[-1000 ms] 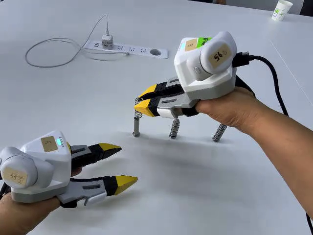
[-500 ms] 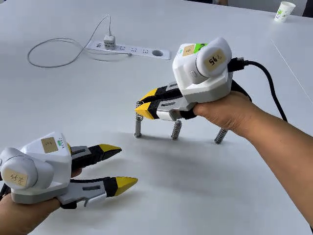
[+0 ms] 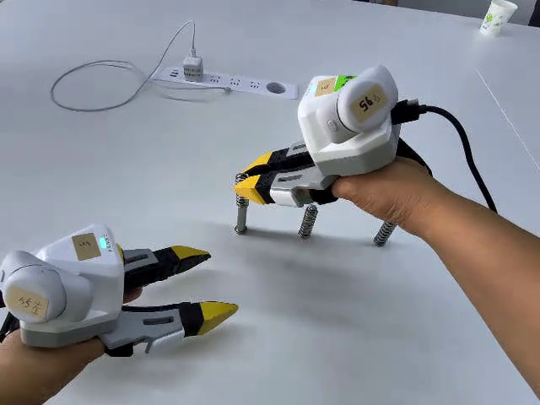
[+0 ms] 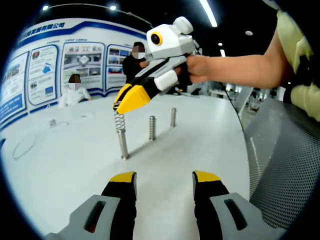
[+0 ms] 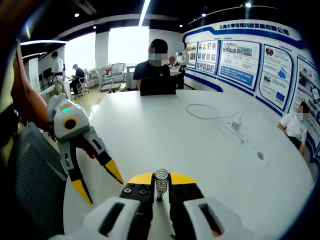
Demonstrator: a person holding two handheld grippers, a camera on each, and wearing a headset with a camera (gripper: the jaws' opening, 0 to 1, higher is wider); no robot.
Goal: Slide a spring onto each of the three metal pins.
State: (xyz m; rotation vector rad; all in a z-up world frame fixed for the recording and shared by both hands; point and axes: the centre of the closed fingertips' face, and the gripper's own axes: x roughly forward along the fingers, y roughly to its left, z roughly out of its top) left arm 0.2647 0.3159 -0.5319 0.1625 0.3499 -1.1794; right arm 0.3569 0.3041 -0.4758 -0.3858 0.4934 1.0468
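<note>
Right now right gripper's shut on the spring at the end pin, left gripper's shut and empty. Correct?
Not quite. The left gripper is open, not shut: the left gripper view shows its jaws apart with nothing between. The rest holds: the right gripper is shut on the spring at the end pin.

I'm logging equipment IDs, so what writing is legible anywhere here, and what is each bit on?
"56", then an unclear mark: tan sticker on the right gripper.
"55", then an unclear mark: tan label on the left gripper.
"有限公司" ends the wall banner; the rest is uncertain.
Posters, paper cup print: too small.
</note>
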